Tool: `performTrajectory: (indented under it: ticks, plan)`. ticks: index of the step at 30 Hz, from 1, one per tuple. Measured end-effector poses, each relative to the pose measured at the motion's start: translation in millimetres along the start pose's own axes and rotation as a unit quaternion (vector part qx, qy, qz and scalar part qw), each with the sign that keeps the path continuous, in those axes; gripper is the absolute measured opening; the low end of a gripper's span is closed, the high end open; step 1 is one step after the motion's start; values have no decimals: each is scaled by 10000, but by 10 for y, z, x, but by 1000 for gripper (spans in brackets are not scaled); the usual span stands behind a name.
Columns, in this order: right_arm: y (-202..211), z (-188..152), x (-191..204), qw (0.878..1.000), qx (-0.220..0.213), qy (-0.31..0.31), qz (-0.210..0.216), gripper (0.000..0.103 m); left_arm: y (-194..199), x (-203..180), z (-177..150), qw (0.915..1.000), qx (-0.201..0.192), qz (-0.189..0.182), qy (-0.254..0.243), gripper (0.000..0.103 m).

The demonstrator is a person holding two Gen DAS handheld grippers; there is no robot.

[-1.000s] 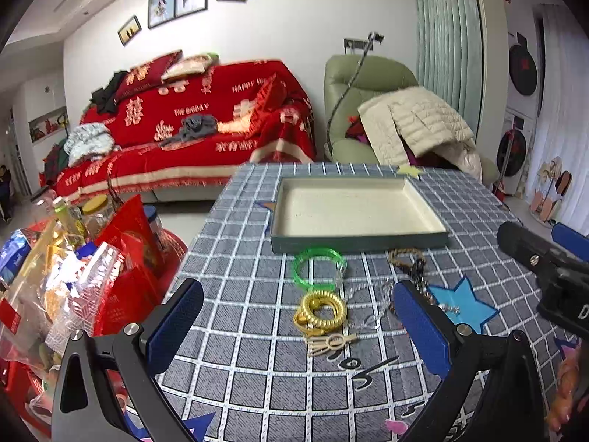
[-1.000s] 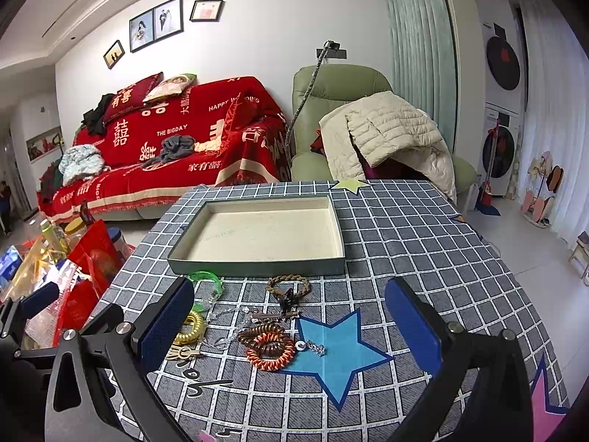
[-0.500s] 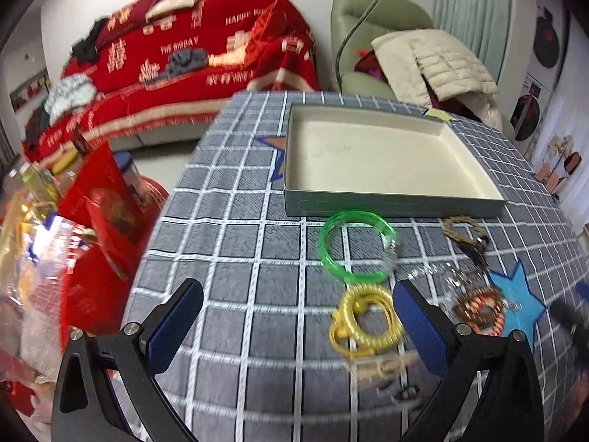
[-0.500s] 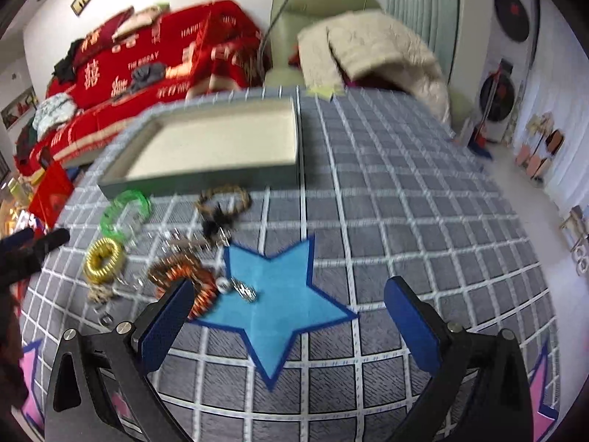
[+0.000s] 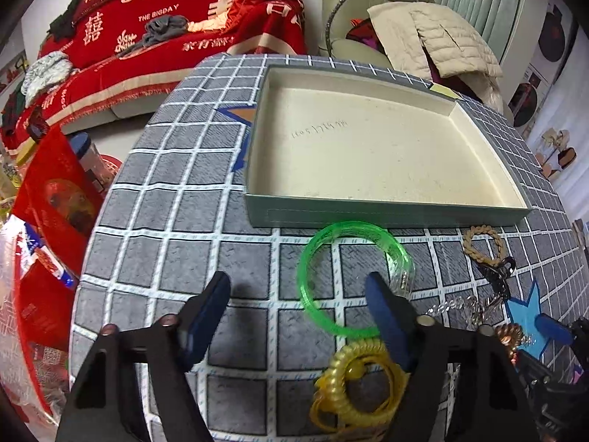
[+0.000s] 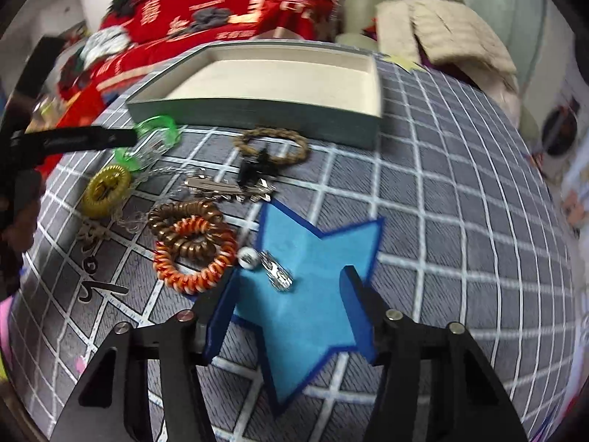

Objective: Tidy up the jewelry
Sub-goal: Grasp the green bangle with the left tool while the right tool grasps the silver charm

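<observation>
**Over the jewelry, both tools low with fingers apart**

Near the front edge of the grey checked worktop, the left tool hovers with its blue fingers spread, gripping nothing; its right finger overlaps the green bangle, which lies just in front of the shallow tray. A yellow coil hair tie sits just below the bangle. The right tool, fingers also apart and holding nothing, brackets a small silver charm on the blue star patch. Beside it lie an orange-and-white coil tie overlapped by a brown coil tie, silver clips and a braided bracelet near the tray's front wall
</observation>
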State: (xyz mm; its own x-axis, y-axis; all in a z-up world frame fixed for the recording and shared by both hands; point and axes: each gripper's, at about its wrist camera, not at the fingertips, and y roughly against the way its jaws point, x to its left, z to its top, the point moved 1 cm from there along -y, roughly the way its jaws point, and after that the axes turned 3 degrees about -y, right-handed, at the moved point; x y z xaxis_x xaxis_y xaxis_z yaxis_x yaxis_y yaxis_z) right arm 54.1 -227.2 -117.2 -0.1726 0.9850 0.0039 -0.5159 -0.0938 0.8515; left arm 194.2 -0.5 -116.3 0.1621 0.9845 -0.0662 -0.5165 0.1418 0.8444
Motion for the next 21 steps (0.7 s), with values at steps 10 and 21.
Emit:
performTrajectory:
  ticks: [10, 21]
  plan:
    - [-5, 78, 44, 9999, 113, 55, 67, 14, -8, -116, -32, 9995, 1, -190, -257, 28]
    - [399, 435, -235, 9937, -323, -796, 721, 13, 550, -113, 127, 9970, -507, -570, -156, 28]
